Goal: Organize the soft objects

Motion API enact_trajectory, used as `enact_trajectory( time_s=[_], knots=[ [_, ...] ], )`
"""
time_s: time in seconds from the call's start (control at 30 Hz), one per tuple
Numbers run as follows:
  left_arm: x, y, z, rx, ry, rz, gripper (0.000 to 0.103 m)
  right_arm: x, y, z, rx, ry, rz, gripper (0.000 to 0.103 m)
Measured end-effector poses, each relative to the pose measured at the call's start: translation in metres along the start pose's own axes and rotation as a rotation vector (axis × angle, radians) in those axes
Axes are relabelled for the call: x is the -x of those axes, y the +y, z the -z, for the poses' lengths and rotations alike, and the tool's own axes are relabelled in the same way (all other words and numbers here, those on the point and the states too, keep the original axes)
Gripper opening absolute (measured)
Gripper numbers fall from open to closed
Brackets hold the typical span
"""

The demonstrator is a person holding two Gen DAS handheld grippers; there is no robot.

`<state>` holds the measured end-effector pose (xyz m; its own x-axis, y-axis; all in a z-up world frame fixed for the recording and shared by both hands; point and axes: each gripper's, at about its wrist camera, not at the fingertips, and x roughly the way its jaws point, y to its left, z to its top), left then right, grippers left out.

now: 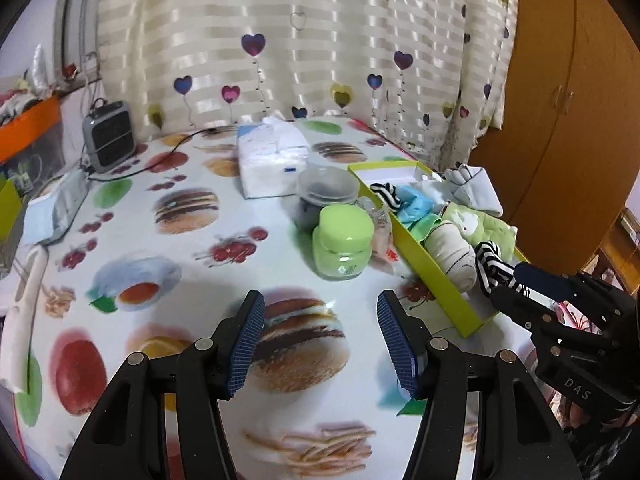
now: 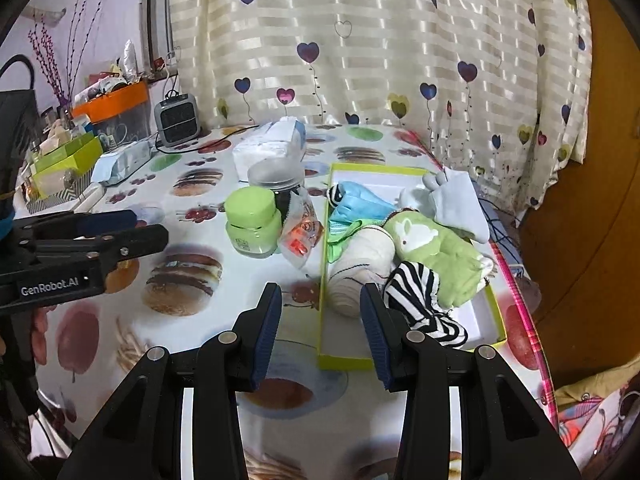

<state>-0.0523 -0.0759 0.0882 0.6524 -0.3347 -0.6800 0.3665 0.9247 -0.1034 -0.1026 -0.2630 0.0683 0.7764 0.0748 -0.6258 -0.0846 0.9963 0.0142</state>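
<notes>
Both sets of fingers stand spread with nothing between the pads: left fingers (image 1: 320, 344) over the printed counter (image 1: 192, 248), right fingers (image 2: 320, 344) above the near end of the yellow-green box (image 2: 325, 240). Soft items lie piled in the box: striped sock (image 2: 416, 292) nearest, cream roll (image 2: 360, 272), green rabbit sock (image 2: 432, 256), blue mask (image 2: 356, 204), pale toe sock (image 2: 460, 204) draped over the far rim. Green jar (image 2: 252, 224) and snack packet (image 2: 300, 240) sit just left of the box.
</notes>
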Motion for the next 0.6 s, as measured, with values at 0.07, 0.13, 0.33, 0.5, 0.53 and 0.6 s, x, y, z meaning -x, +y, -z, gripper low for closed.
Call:
enact_trajectory(
  time_s=[0.07, 0.13, 0.33, 0.5, 0.53, 0.6],
  knots=[
    [0.005, 0.006, 0.003, 0.017, -0.009, -0.003, 0.058, 0.003, 0.005, 0.001, 0.004, -0.009, -0.008, 0.042],
    [0.012, 0.009, 0.007, 0.020, -0.021, -0.013, 0.058, 0.008, 0.012, 0.001, 0.013, -0.031, -0.009, 0.042],
    [0.034, 0.028, 0.023, 0.036, -0.032, -0.123, 0.059, 0.012, 0.034, 0.002, 0.014, -0.054, -0.070, 0.042],
    [0.041, 0.049, 0.046, 0.077, 0.008, -0.208, 0.059, -0.004, 0.061, 0.012, 0.063, -0.010, -0.115, 0.042],
    [0.041, 0.052, 0.051, 0.073, 0.014, -0.237, 0.059, -0.008, 0.066, 0.014, 0.065, 0.004, -0.123, 0.042],
    [0.041, 0.059, 0.060, 0.087, 0.025, -0.264, 0.059, -0.017, 0.077, 0.018, 0.080, 0.032, -0.128, 0.042]
  ],
)
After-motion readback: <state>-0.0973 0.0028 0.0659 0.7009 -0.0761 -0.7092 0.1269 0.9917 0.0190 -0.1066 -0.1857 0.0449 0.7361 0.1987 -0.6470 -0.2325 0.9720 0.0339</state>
